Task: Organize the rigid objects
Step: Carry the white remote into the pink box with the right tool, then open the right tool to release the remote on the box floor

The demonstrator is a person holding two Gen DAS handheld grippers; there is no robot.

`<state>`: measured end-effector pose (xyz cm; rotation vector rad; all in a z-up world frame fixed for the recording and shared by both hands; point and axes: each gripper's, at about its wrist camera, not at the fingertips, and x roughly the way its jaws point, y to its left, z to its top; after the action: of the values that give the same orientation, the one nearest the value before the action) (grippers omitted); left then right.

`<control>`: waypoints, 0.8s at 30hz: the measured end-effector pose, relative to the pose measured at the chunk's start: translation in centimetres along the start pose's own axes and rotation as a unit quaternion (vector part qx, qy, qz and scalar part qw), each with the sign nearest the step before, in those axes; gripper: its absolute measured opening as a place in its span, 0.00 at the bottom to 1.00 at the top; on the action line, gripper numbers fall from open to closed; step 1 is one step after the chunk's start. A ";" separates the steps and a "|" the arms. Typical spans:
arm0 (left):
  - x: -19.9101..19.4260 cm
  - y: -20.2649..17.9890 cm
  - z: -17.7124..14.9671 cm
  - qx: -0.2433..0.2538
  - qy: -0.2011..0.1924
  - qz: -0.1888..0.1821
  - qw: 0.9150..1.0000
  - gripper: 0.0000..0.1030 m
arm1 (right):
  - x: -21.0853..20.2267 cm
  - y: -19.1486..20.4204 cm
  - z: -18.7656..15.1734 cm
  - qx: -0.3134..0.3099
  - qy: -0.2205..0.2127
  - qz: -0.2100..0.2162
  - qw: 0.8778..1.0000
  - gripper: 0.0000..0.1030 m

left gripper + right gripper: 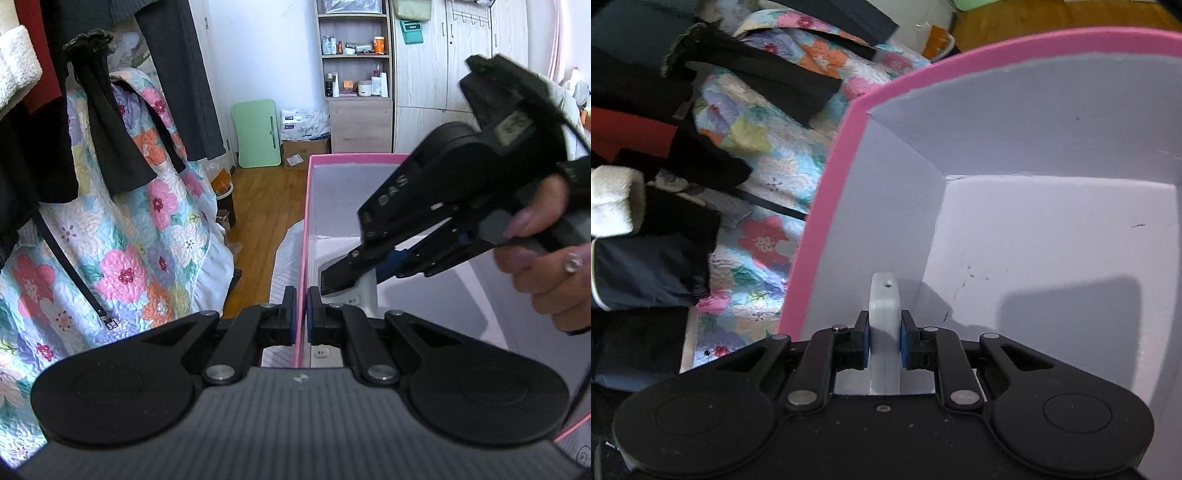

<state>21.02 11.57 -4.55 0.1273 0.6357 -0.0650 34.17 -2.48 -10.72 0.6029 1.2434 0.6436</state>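
A pink box (354, 158) with white inner walls stands open on the bed. My left gripper (301, 314) is shut on its near-left wall, the thin pink edge pinched between the blue pads. A flat white device (884, 302) stands on edge between the pads of my right gripper (884, 339), which is shut on it. It sits low inside the pink box (820, 221), close to the left wall. In the left wrist view the right gripper (343, 273) slants down into the box from the right, held by a hand (546, 266), with the white device (365, 291) under its tip.
A floral quilt (140, 236) and dark hanging clothes (110, 122) fill the left side. Beyond the box lie a wood floor (269, 195), a green board (256, 133), cardboard boxes and a shelf unit (354, 74) by a wardrobe. The box floor (1052, 240) to the right is bare.
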 end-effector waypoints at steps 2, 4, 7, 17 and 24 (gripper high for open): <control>0.0 -0.3 0.0 0.004 0.001 0.002 1.000 0.04 | 0.2 -0.4 0.2 0.002 -0.001 -0.026 1.000 0.23; 0.1 -0.3 0.1 0.007 0.001 0.005 1.000 0.04 | 0.5 -0.3 0.2 -0.015 -0.004 -0.062 0.998 0.29; 0.1 -0.4 0.2 0.006 0.003 0.008 1.000 0.04 | 0.5 -0.2 0.2 -0.018 -0.003 -0.086 0.996 0.48; 0.0 -0.6 0.2 0.003 0.004 0.011 1.000 0.05 | -9.1 4.0 -2.6 -0.160 -0.083 -0.120 0.976 0.53; 0.0 -0.5 0.3 0.005 0.006 0.013 1.000 0.05 | -18.0 2.7 -6.6 -0.184 -0.141 -0.142 0.962 0.54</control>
<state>21.12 11.00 -4.40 0.1459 0.6461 -0.0430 23.93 -13.35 1.56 0.1906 0.8900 0.5087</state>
